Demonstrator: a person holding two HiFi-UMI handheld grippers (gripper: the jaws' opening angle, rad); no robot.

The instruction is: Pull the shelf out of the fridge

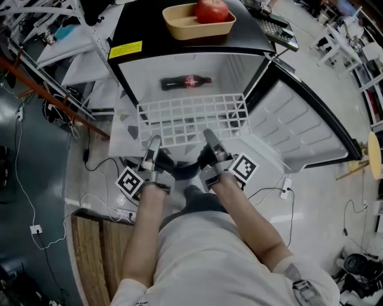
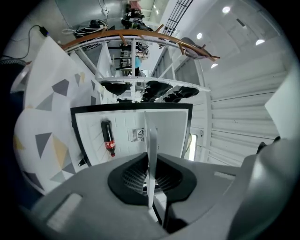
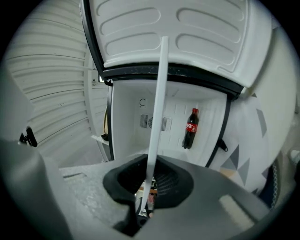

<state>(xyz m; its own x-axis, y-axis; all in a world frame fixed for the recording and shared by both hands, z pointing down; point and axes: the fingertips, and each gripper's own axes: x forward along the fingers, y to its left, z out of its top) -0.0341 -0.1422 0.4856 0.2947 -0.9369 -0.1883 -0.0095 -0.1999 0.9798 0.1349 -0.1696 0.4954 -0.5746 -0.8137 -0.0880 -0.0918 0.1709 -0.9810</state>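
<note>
A person draws a white wire shelf (image 1: 191, 118) from an open fridge (image 1: 143, 24), the left gripper (image 1: 154, 143) and right gripper (image 1: 210, 138) each clamped on the shelf's near rim. In both gripper views the rim shows as a thin white strip pinched between the pads. The pull looks to be in its late stage. Most of the grid hangs in the open in front of the cabinet, just beyond both grippers, and only its far edge sits at the fridge mouth. Whether that edge is free of its rails cannot be told.

The next move seems to call for an even, level draw toward the person's body, with both grippers moving together so the far corners do not catch on the walls. The open door (image 1: 305, 128) stands to the right of the right gripper and should be kept clear.

The shelf lies roughly flat. Its long axis appears to run from one gripper across to the other, and its far edge points into the cabinet. Beyond it, a cola bottle (image 1: 185, 82) lies inside the fridge. Farther off, on the fridge top, an apple (image 1: 212, 10) rests in a tray (image 1: 179, 27).
</note>
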